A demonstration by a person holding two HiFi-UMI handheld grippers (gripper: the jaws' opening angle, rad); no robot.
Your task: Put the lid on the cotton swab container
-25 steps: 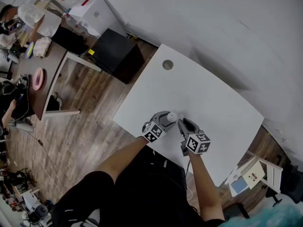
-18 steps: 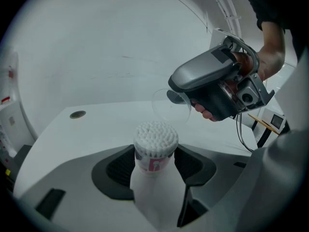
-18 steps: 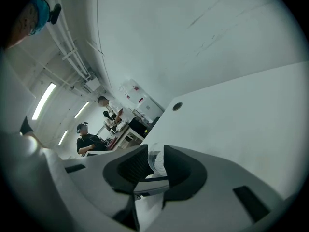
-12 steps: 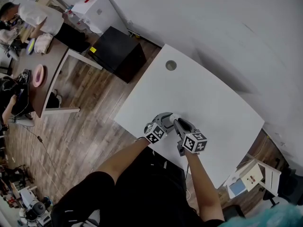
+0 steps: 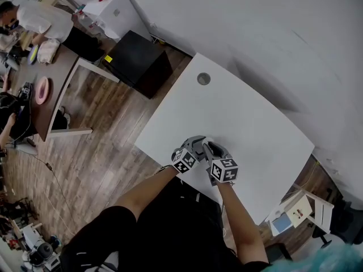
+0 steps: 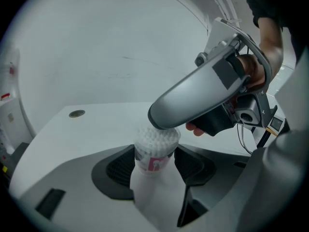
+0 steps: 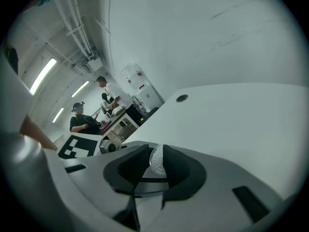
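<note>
Cotton swab container [image 6: 154, 148] sits gripped in wide-set left tongs [image 6: 155, 164]; right tongs [image 7: 155, 156] pinch the lid [image 7: 157, 161] just above it, over a white surface [image 5: 244, 112], wood floor [image 5: 108, 118] beyond

A white table [image 5: 255, 123] has a round grommet [image 5: 203, 79] near its far corner.

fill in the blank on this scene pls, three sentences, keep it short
The left gripper grips a container full of cotton ____.
The right gripper, just above it, grips the ____.
Both are over a ____ table.
Missing: swabs; lid; white.
</note>
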